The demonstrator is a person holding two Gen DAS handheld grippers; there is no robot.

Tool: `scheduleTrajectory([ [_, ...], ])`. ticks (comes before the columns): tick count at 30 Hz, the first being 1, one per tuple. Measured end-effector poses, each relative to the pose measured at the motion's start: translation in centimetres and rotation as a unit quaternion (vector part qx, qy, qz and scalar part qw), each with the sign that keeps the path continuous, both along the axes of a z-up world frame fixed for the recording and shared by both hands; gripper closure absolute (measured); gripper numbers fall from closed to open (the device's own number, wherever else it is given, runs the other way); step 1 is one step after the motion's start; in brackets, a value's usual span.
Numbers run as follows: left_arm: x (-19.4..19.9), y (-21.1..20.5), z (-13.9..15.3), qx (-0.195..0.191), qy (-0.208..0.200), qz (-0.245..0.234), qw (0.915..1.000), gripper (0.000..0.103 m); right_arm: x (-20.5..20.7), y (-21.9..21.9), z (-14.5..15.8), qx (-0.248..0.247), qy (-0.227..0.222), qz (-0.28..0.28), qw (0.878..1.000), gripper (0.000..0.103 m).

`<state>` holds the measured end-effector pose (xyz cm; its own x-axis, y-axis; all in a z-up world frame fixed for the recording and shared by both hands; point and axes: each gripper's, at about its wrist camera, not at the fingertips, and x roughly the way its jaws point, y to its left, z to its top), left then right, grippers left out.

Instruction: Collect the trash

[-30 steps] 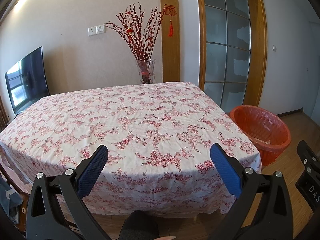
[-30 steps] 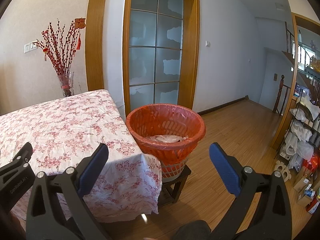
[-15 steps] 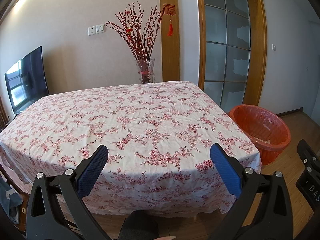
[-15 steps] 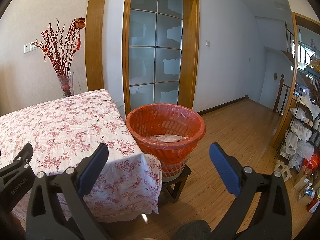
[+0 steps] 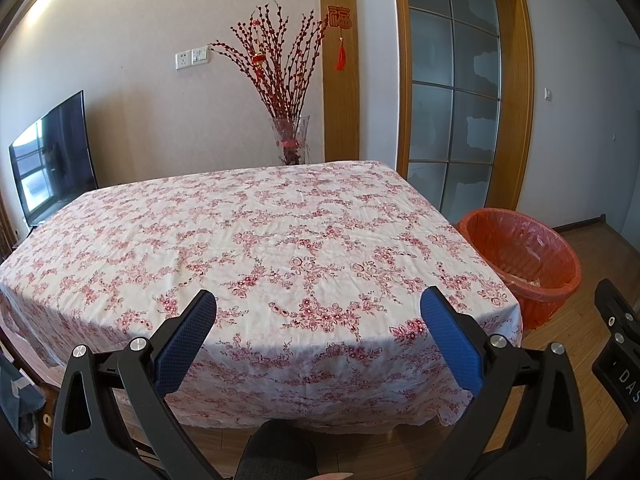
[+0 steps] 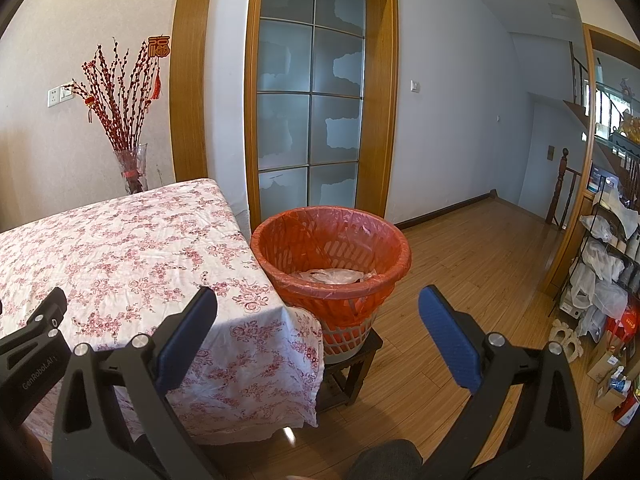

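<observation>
Floral table (image 5: 280, 240) | basket (image 6: 332, 252) upright, contents unclear | both grippers' fingers apart, empty

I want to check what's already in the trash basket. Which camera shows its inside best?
The right wrist view: the trash basket sits near centre, showing clear plastic at the bottom. The left wrist view catches the basket at its right edge, contents mostly hidden.

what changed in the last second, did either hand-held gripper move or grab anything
Nothing visibly changed. Both the left hand-held gripper and the right hand-held gripper stay open and empty, the tablecloth is bare as before, and the orange bin with its plastic scraps sits where it was.
</observation>
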<state>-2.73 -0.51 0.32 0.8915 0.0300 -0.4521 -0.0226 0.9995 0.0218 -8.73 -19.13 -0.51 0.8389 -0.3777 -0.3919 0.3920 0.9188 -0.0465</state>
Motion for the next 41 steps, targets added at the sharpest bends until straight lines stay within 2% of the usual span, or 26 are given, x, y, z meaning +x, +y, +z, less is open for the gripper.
scheduleTrajectory([
  [41, 0.74, 0.71, -0.06, -0.002, 0.010, -0.006, 0.9999, 0.003, -0.05, 0.10, -0.20, 0.002, 0.001, 0.000, 1.000, 0.004],
])
